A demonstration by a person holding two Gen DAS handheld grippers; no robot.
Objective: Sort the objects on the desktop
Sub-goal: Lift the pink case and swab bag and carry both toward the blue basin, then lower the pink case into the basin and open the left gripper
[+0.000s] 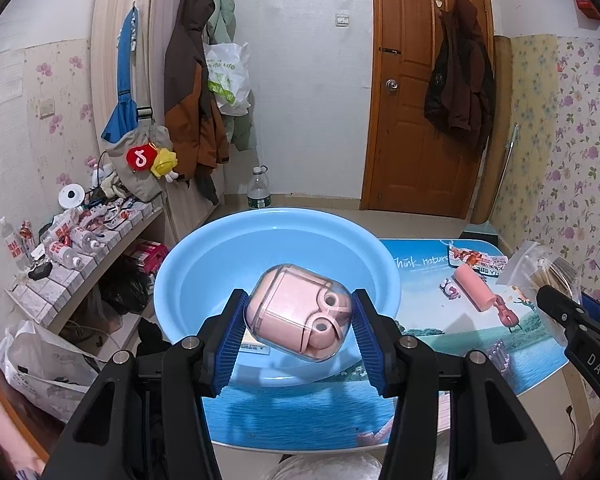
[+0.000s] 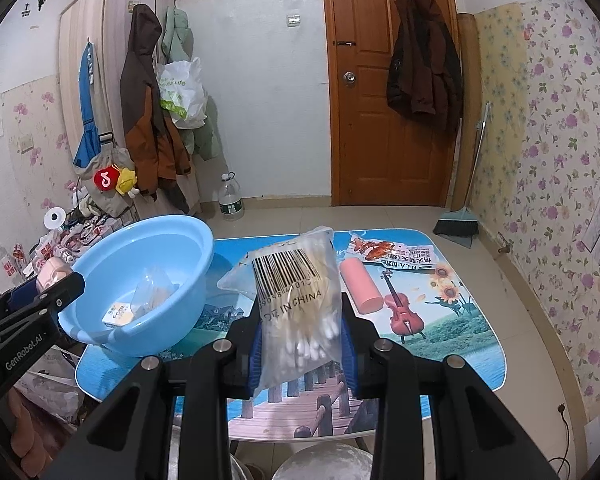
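Both grippers loaded up over the picture-print table [image 2: 440,344]

Left gripper [image 1: 298,326] clamps a pink earbud case [image 1: 298,312] above the blue basin [image 1: 204,264]; right gripper [image 2: 302,340] pinches a cotton swab bag [image 2: 296,300] reading "IN CHINA". Basin holds a small packet [image 2: 118,314], maybe "Face". Pink roller [image 2: 360,286] lies beside.

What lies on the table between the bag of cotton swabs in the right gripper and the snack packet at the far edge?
In the right wrist view, a pink cylinder lies on the table, between the bag of cotton swabs and the snack packet.
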